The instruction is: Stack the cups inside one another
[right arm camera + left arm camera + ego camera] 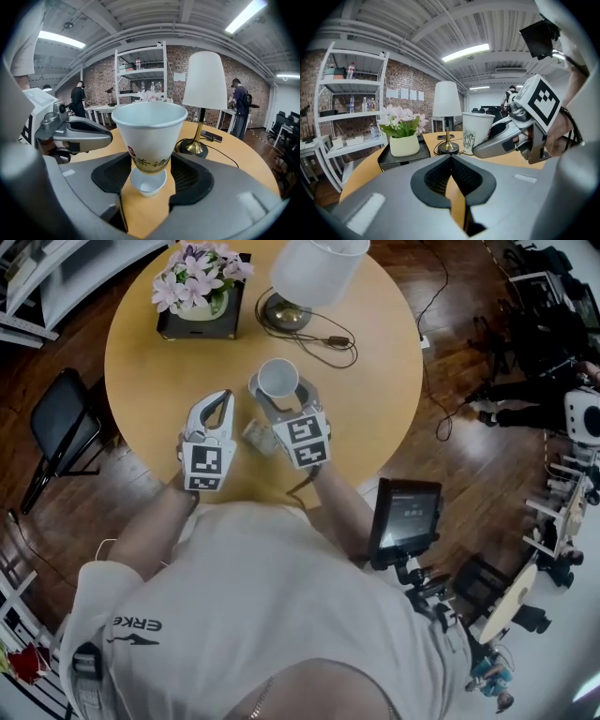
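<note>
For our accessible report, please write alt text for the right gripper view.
The right gripper holds a white paper cup upright between its jaws, above a second cup standing on the wooden table. The shut left gripper is at the left, a lamp at the right.

Head view overhead, 2 gripper views low, sharing lamp [317, 268]

Round wooden table [141, 362], black tray [167, 330] of pink flowers, white-shaded lamp [284, 312] with black cord [342, 343], small white cup [149, 183]
</note>
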Action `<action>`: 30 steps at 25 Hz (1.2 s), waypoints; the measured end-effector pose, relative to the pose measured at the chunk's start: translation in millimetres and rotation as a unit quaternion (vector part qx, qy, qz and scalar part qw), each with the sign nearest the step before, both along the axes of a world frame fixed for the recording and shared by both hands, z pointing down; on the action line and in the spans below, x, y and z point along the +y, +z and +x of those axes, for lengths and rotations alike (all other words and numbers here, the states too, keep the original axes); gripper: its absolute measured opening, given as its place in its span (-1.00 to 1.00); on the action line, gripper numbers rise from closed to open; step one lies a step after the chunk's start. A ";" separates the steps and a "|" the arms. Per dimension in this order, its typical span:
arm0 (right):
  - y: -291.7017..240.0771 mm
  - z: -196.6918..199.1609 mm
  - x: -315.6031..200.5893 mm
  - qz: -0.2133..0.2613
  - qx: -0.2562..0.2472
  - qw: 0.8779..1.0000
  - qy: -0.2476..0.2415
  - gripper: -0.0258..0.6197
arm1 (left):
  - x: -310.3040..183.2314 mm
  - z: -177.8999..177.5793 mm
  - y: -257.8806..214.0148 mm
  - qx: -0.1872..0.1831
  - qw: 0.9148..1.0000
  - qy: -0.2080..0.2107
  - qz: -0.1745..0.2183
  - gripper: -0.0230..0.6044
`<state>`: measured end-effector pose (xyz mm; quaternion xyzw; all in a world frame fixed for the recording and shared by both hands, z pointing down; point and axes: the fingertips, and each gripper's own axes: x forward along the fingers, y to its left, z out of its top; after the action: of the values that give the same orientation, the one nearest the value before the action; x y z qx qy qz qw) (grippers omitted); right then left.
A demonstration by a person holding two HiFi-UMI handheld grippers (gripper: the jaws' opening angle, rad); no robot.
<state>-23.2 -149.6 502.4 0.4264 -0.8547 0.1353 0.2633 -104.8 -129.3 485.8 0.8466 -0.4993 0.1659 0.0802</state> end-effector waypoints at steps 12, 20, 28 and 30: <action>35.6 -6.3 2.5 -0.040 0.002 0.999 -0.012 -0.05 | -10.2 -3.0 28.3 -0.007 1.000 -0.005 -0.028 -0.92; 46.9 -8.4 3.7 -0.048 0.004 0.999 -0.012 -0.05 | -9.0 -3.0 35.2 -0.009 0.999 -0.003 -0.035 -0.92; 52.0 -7.8 4.6 -0.052 0.009 0.999 -0.010 -0.05 | -10.3 -1.7 35.1 -0.010 0.999 0.001 -0.036 -0.92; 51.9 -8.1 4.4 -0.051 0.010 0.999 -0.011 -0.05 | -10.7 -1.3 35.5 -0.011 0.999 0.002 -0.036 -0.92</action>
<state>-31.3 -145.1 554.3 0.4041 -0.8488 0.1713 0.2949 -106.1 -140.0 521.3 0.8422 -0.4923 0.1931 0.1054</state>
